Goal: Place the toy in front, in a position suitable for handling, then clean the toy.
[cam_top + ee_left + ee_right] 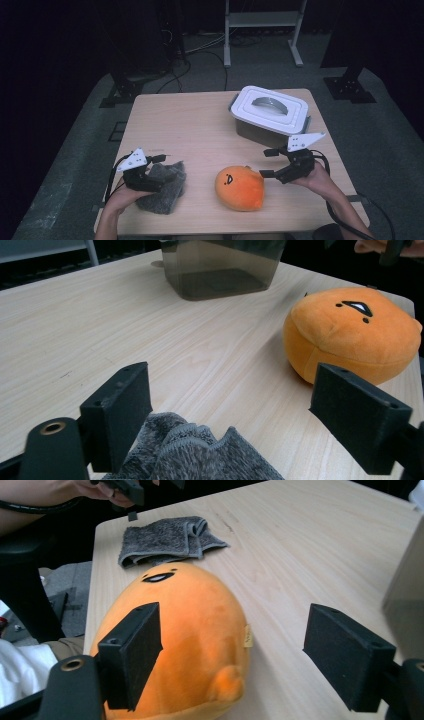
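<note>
1. Your pale wooden table point(200, 120) has plenty of bare top across the far left and the middle, so there's room to swing either hand. The near edge runs close under both wrists, though.
2. The lidded white-and-grey plastic storage box point(270, 116) sits at the far right, lid on, well apart from everything. If the soft things are bound for it, I'd say that lid is yet to come off.
3. The round orange plush toy with a stitched face point(240, 188) lies near the front edge, centre. It rests free on the table.
4. The folded grey fleecy cloth point(164, 189) lies front left, just beside the plush, and nothing grips it.
5. Your right gripper point(266, 162) hangs just right of the plush, jaws wide apart and empty.
6. Your left gripper point(161, 167) hovers over the cloth, jaws spread, clamped on nothing.
</note>
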A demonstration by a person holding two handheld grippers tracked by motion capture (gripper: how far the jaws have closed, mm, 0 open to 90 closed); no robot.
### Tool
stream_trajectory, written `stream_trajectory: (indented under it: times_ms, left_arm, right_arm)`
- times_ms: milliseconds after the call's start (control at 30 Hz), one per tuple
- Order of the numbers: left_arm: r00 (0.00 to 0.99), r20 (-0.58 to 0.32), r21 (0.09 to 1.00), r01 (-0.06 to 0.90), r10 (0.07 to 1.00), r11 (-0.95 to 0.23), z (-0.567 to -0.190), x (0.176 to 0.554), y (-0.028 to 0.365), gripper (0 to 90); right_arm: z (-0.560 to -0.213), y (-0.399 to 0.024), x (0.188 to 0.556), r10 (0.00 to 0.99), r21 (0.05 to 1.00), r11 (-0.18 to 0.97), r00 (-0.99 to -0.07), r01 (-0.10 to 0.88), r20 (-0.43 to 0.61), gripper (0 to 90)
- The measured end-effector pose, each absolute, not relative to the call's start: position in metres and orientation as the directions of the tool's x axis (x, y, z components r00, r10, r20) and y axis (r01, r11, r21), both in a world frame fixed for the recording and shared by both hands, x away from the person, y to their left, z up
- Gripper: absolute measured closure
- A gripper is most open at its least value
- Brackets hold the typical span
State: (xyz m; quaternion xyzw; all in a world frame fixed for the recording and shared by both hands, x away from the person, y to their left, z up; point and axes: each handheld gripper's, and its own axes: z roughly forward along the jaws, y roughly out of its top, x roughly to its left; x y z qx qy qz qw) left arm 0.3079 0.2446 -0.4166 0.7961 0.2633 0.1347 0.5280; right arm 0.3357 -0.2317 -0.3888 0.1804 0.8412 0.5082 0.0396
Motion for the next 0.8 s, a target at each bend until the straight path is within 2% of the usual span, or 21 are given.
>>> stream_trajectory:
  times_ms: [300,800]
  left_arm:
    - [0.828,-0.062,0.915,0.27,0.558,-0.299,-0.416,0.305,0.245,12.2]
    - [0.831,-0.063,0.92,0.263,0.553,-0.29,-0.414,0.303,0.247,10.2]
  right_arm:
    - [-0.37,-0.232,0.351,0.359,0.871,0.428,-0.929,0.243,0.083,21.3]
    - [-0.366,-0.223,0.359,0.338,0.862,0.45,-0.938,0.231,0.075,21.0]
